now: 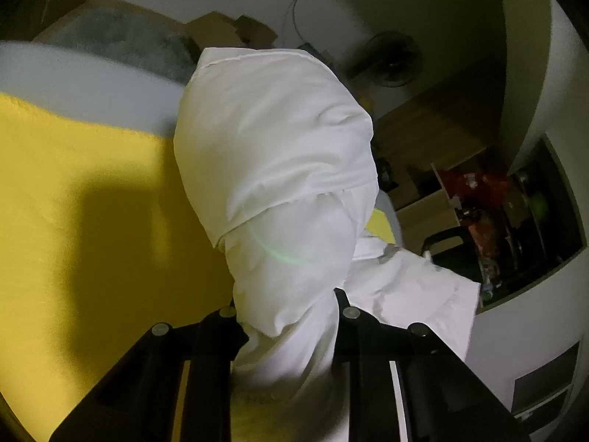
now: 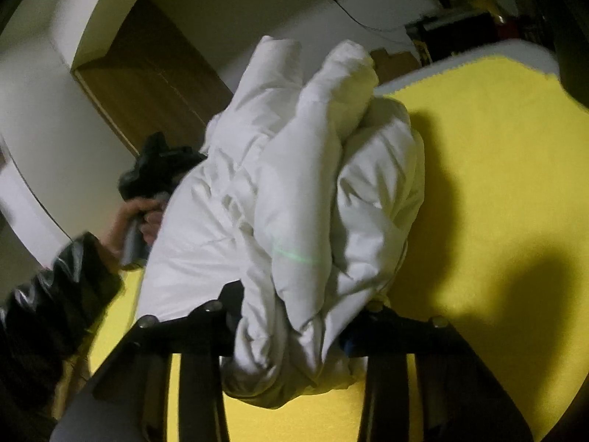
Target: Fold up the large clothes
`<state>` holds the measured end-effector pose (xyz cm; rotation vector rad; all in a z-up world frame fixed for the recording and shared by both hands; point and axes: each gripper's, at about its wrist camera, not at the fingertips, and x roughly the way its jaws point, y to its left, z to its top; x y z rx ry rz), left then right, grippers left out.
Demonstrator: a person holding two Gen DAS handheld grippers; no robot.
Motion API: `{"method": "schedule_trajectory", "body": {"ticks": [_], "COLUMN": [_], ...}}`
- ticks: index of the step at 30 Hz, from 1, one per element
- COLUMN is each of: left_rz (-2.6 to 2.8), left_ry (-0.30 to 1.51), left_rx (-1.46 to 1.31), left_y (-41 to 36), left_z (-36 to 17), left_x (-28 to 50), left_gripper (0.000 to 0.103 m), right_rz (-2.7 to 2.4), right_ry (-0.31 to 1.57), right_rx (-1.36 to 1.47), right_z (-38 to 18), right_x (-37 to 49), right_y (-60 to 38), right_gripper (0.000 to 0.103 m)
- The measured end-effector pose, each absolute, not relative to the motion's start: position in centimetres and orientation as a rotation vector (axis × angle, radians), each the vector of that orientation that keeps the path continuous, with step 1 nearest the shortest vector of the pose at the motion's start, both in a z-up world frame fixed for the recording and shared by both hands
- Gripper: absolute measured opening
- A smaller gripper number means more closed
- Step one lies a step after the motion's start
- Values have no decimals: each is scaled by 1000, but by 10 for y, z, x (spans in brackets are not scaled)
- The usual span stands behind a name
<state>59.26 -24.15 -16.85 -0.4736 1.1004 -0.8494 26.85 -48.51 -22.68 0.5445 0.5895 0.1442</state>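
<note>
- Left gripper (image 1: 289, 322): clamped on a bunch of the white jacket (image 1: 279, 154), its black fingers (image 1: 221, 331) on either side of the cloth.
- Jacket in the left wrist view: puffy, quilted, rising ahead of the fingers in a tall bundle, one layer lapped over another across the middle; a further part spread low at right, near the edge of the bed.
- Right gripper (image 2: 294, 326): likewise closed on a thick wad of the white jacket (image 2: 294, 184), cloth bulging between and below the fingers (image 2: 206, 316).
- Jacket in the right wrist view: bunched into several rounded folds, hanging over the yellow sheet (image 2: 497, 184); cannot tell whether the lowest fold touches it.
- Faint green streak of light across the cloth in both views.
- Yellow sheet (image 1: 92, 221) beneath everything, a pale mattress edge (image 1: 92, 84) beyond it, dark shadows cast upon it in both views.
- Left hand (image 2: 136, 217) seen from the right wrist view, wrapped around a grey handle, with the black body of the left gripper (image 2: 158, 169) above it against the jacket's side; glossy black sleeve (image 2: 55, 294) at the wrist.
- Background, left wrist view: cardboard boxes (image 1: 228, 29) by the white wall, a fan (image 1: 390, 59), a wooden cabinet (image 1: 434, 129), an open shelf (image 1: 515, 213) crowded with red and dark items too blurred to name.
- Background, right wrist view: brown wooden door (image 2: 147, 77) in a white wall.
</note>
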Motion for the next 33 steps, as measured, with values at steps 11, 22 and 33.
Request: {"method": "schedule_trajectory", "body": {"ticks": [11,22,33], "left_rz": [-818,-761,-703], "left_ry": [966,966,1047], "left_rx": [-426,-406,-368], "left_y": [-123,-40,-40], "left_z": [-59,-62,-139], "left_x": [535,455,458], "left_gripper": [20,20,20], "right_rz": [297,382,338], "right_ry": [558,641,757], "right_rx": [486,453,458], "right_z": [-141,-135,-157], "right_x": [244,193,196], "right_y": [-401,-322,-304], "right_gripper": [34,34,34]}}
